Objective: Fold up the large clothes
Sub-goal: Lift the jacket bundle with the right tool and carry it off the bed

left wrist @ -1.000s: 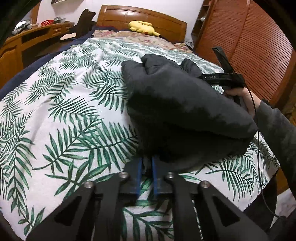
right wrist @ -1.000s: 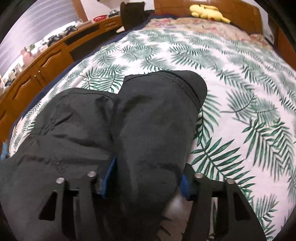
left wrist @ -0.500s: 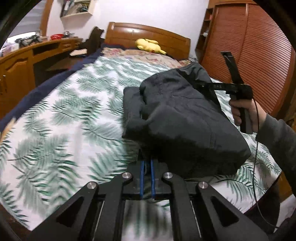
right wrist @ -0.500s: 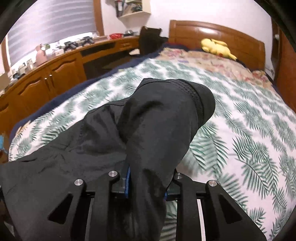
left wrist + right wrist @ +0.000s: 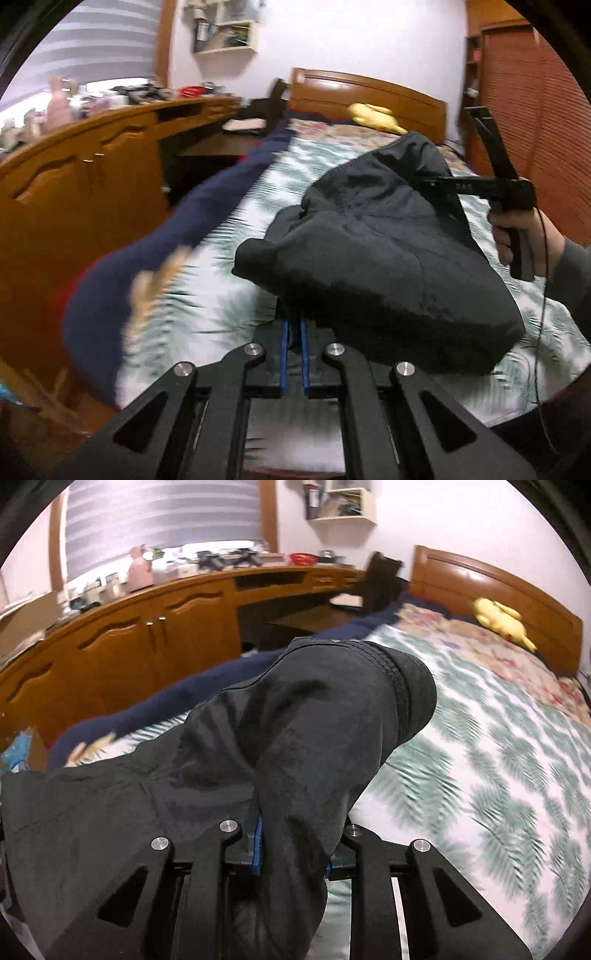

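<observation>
I have the dark garment (image 5: 384,258) bunched into a thick bundle and held up over the bed (image 5: 498,775), one end in each tool. My left gripper (image 5: 293,347) has its jaws nearly together, pinching a thin edge of cloth between the blue pads. My right gripper (image 5: 293,845) has just been closing its jaws, and they now squeeze a thick fold of the fabric that fills the gap. I judge the folding well along: the piece is doubled over on itself, but it hangs loose and lumpy, so it has yet to be laid flat and squared.

The left wrist view shows the whole bundle from its side, with my right hand (image 5: 524,236) on the other tool's handle, and the slatted wardrobe door (image 5: 535,122) behind. The right wrist view shows none of that; it gives instead the ribbed cuff or hem (image 5: 399,686) at the raised end and the yellow plush toy (image 5: 502,622) by the headboard.
</observation>
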`<state>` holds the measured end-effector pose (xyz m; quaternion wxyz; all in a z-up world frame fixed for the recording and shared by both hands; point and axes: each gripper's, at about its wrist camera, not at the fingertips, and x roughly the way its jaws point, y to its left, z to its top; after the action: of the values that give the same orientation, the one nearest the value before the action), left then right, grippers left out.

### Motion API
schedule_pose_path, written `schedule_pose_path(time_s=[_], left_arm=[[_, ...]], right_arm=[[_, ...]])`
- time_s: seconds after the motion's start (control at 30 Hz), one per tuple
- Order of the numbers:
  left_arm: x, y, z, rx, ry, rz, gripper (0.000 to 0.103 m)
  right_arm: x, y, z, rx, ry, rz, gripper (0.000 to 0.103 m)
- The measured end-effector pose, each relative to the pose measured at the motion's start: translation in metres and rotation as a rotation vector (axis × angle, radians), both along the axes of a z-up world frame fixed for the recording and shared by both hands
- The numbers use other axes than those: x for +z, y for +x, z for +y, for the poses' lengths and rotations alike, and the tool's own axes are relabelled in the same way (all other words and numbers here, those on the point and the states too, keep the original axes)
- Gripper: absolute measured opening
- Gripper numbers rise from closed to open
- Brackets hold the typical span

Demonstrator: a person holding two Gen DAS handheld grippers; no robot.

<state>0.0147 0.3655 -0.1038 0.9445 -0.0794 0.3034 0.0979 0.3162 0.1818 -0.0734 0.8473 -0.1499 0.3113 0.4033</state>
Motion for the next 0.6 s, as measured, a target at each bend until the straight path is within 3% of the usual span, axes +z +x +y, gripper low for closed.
schedule_pose_path(time_s=[0.23, 0.33, 0.47, 0.6], left_arm=[[-0.005, -0.04, 0.089, 0.213, 0.069, 0.036, 0.004], [-0.019, -0.048, 0.11, 0.261, 0.063, 0.074, 0.004], [-0.032, -0.054, 0.113, 0.275, 0.051, 0.093, 0.004], [-0.04, -0.056, 0.111, 0.268, 0.011, 0.11, 0.004]], right_arm=[[-0.002, -0.038, 0.114, 0.128, 0.028, 0.005, 0.02], [-0.005, -0.048, 0.15, 0.16, 0.014, 0.007, 0.021], [-0.022, -0.057, 0.169, 0.155, -0.046, -0.005, 0.024], [-0.035, -0.055, 0.164, 0.137, -0.085, 0.021, 0.041]])
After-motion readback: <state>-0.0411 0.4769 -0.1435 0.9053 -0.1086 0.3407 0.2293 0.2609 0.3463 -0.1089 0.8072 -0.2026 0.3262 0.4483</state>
